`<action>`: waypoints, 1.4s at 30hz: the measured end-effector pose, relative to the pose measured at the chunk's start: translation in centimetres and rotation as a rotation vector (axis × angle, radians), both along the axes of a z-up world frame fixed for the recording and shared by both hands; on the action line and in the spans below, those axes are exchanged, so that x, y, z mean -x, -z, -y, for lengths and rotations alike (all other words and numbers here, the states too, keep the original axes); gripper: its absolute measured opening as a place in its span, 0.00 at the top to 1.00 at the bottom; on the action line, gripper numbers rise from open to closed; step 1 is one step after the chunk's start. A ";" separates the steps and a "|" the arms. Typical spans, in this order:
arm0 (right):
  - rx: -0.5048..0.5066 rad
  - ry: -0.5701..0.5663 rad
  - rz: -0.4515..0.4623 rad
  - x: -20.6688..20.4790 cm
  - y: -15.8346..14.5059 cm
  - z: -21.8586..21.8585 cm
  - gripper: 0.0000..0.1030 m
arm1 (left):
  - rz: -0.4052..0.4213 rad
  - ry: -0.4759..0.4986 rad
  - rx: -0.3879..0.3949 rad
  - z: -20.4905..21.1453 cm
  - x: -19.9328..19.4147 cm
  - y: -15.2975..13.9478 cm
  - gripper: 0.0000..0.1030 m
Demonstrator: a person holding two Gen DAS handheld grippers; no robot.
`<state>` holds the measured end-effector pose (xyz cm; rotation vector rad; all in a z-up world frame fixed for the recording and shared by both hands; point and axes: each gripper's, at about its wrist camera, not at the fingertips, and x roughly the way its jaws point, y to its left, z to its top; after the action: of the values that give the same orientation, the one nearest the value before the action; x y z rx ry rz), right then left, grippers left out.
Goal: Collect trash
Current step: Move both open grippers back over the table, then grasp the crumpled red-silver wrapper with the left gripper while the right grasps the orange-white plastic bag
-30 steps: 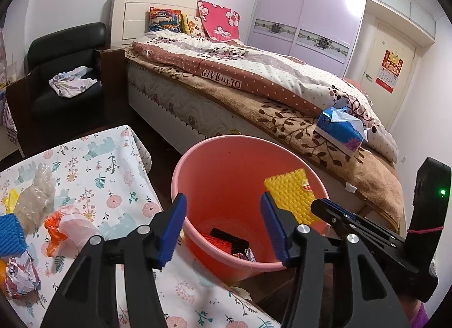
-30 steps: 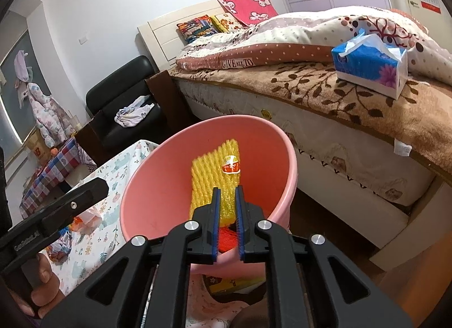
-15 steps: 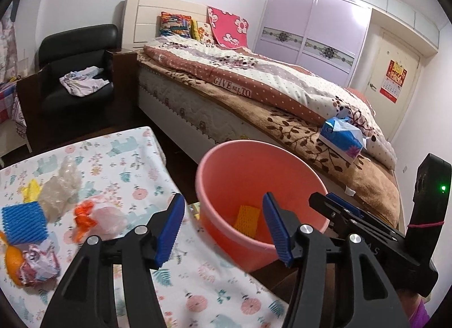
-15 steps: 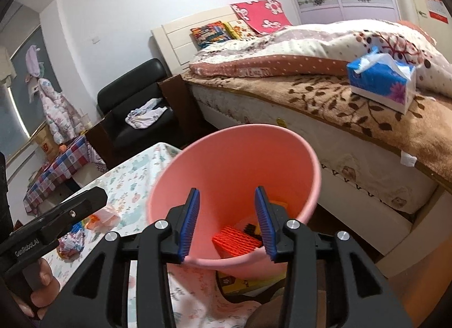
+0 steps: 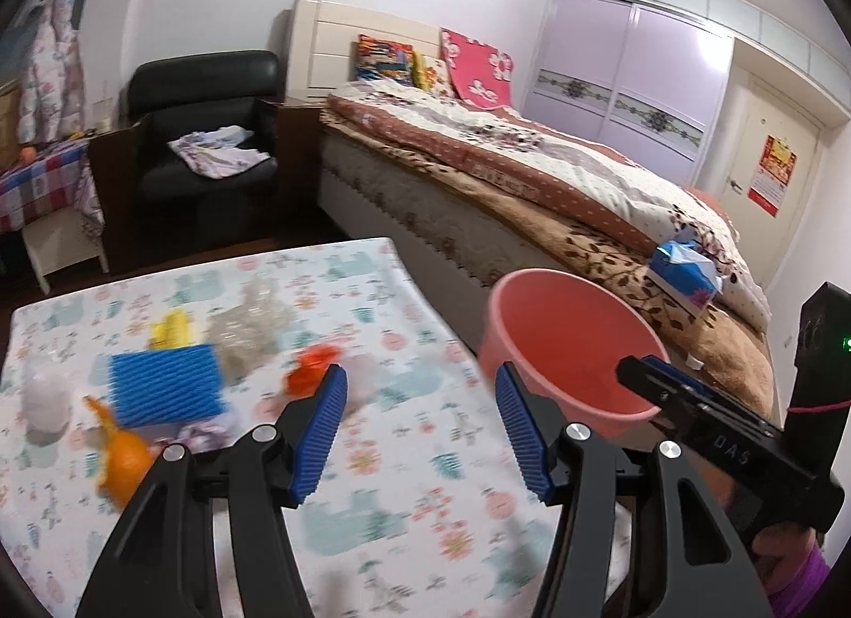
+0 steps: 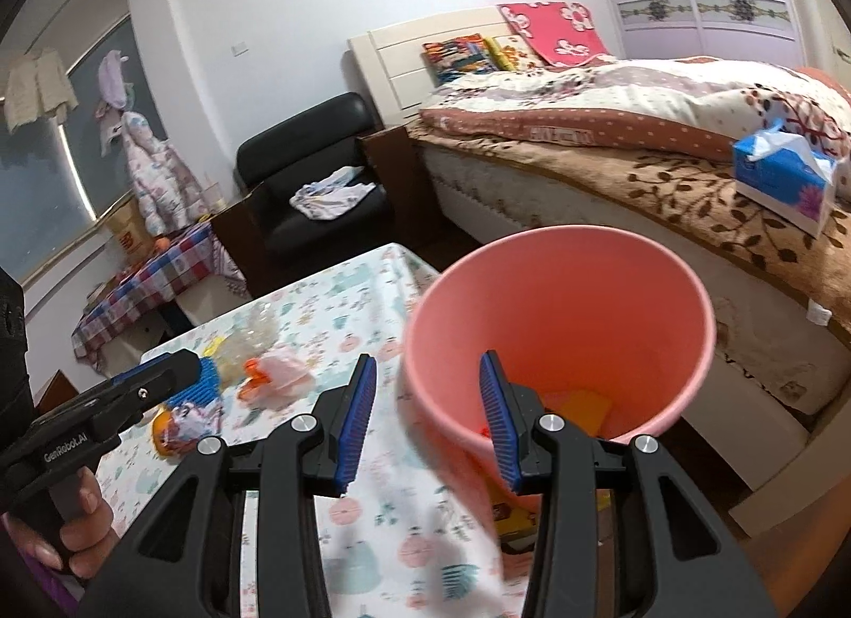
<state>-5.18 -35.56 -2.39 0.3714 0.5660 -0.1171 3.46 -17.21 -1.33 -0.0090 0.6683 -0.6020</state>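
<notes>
Blurred table (image 5: 404, 485) trash (image 5: 165, 389); both grippers (image 5: 420, 429) (image 6: 428, 421) gape empty, bucket (image 6: 558, 267) contents half-hidden.

My left gripper (image 5: 420, 429) is wearing ribbed blue pads on black arms with silver screws. My right gripper (image 6: 428, 418) is matching it. A purple sleeve (image 5: 808, 583) is showing behind its handle.

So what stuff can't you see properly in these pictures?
- Bottom of the pink bucket: left wrist view, its own wall hides the trash inside.
- Trash pile on the table: both views, motion blur smears the blue mesh and clear wrappers.
- Bucket base: right wrist view, right tongs cover it.
</notes>
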 end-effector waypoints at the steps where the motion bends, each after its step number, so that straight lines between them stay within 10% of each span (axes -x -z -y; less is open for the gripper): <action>1: 0.002 -0.010 -0.002 -0.1 0.0 -0.5 0.60 | -0.001 -0.013 -0.002 -1.0 -0.1 0.1 0.43; 16: -0.001 -0.138 -0.053 -1.9 0.9 -5.5 0.60 | -0.019 -0.045 -0.184 -9.7 -0.1 4.1 0.40; 32: 0.002 -0.181 -0.123 -4.2 1.9 -7.9 0.60 | 0.009 0.064 -0.307 -7.4 -3.3 6.5 0.41; 42: -0.032 -0.239 -0.171 -7.3 2.5 -9.1 0.52 | -0.043 0.055 -0.287 -8.0 -5.1 7.2 0.68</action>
<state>2.10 -26.49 -4.87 0.3241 0.7775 0.0908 8.56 -9.25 -8.50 0.2653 0.7937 -0.5552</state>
